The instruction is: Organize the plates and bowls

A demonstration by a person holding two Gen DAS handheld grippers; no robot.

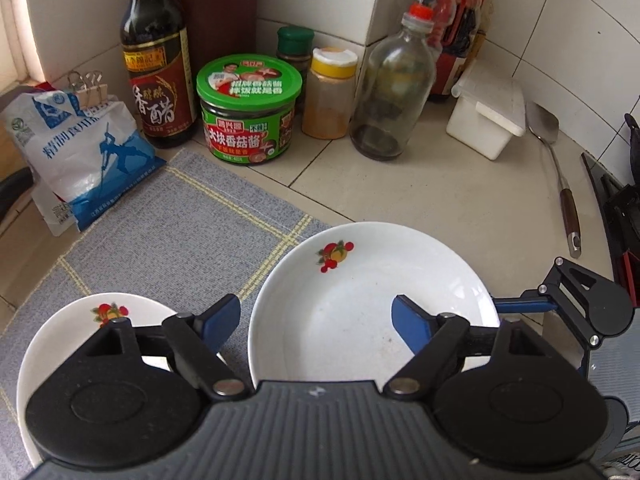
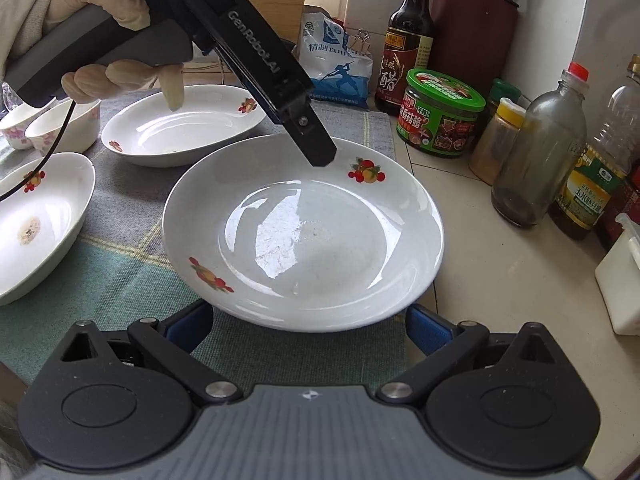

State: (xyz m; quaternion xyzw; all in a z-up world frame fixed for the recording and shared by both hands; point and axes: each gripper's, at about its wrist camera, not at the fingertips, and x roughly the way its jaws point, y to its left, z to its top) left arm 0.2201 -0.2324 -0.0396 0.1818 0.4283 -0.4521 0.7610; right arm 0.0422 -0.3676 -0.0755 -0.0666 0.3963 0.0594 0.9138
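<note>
Plates with fruit motifs sit on my grey checked mat (image 2: 120,216) on the bench. My left tongs (image 1: 316,316) hang open above the rim of the nearest plate (image 2: 304,232), gripping nothing. My right tongs (image 2: 308,326) sit open at that plate's near edge, blue pads either side, apparently not pressing. Two more plates (image 2: 184,128) and small bowls (image 2: 64,128) lie beyond.
</note>
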